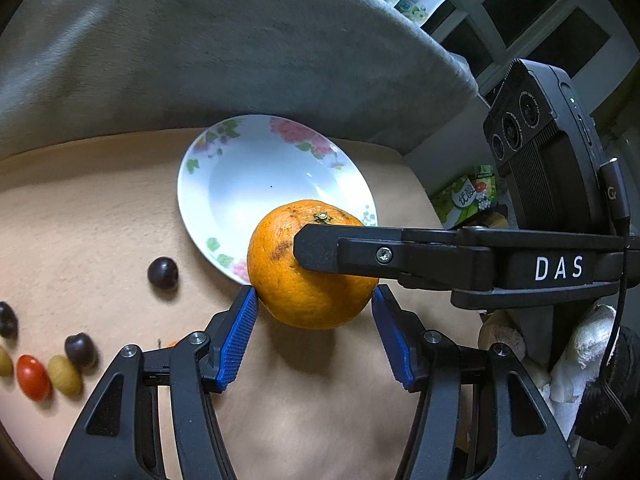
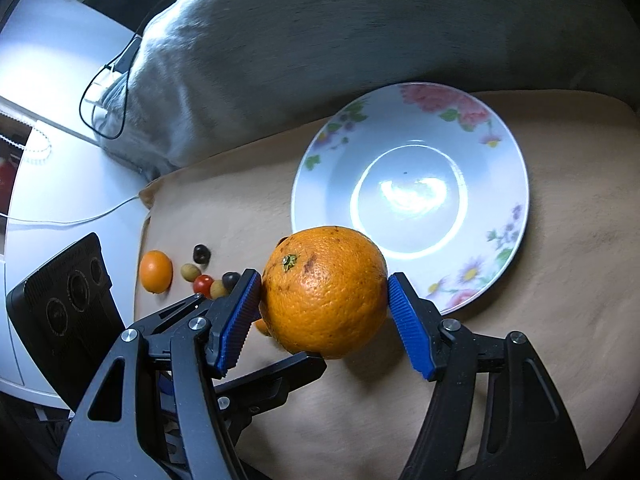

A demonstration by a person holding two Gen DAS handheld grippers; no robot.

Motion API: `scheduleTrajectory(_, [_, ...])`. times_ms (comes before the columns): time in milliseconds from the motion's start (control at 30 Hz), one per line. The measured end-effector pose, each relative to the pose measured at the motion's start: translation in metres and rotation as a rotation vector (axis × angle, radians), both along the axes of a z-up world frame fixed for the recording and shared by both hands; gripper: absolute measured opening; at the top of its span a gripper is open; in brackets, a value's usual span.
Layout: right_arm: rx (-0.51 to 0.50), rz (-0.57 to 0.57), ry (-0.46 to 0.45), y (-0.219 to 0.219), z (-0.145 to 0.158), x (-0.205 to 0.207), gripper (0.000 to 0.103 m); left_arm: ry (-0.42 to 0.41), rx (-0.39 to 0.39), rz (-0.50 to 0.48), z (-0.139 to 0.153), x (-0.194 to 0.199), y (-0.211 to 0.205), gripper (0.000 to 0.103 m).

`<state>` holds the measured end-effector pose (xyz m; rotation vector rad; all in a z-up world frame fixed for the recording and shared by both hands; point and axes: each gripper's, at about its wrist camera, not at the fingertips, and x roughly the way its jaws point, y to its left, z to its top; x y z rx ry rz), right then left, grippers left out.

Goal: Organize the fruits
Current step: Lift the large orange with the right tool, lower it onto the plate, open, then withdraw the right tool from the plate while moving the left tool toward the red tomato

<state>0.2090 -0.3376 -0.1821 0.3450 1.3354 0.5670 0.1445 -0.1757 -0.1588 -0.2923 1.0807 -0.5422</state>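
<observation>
One large orange hangs just above the beige cloth, at the near edge of a flowered white plate with nothing in it. My left gripper is shut on the orange, its blue pads on both flanks. My right gripper is shut on the same orange crosswise. One right finger lies across the orange's front, and one left finger reaches under it. On the cloth to the left lie a dark grape, a red tomato and a small orange.
A grey cushion rises behind the plate. A white table with cables lies left of the cloth. A green package stands at the right. A gloved hand holds the right gripper.
</observation>
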Motion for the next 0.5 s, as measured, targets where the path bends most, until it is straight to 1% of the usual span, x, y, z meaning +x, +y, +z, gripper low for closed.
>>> scheduleTrajectory(233, [-0.012, -0.003, -0.006, 0.001, -0.006, 0.007, 0.069, 0.006, 0.015, 0.005, -0.002, 0.007, -0.004, 0.059])
scheduleTrajectory(267, [-0.013, -0.004, -0.009, 0.002, -0.005, 0.008, 0.069, -0.001, 0.020, 0.012, -0.001, 0.007, -0.002, 0.056])
scheduleTrajectory(400, [-0.008, -0.014, -0.044, 0.000, 0.005, 0.009, 0.069, -0.014, 0.028, 0.033, 0.004, 0.012, 0.003, 0.056])
scheduleTrajectory(500, [-0.025, -0.018, -0.081, -0.001, 0.014, 0.009, 0.069, -0.025, 0.036, 0.041, 0.009, 0.010, 0.010, 0.056])
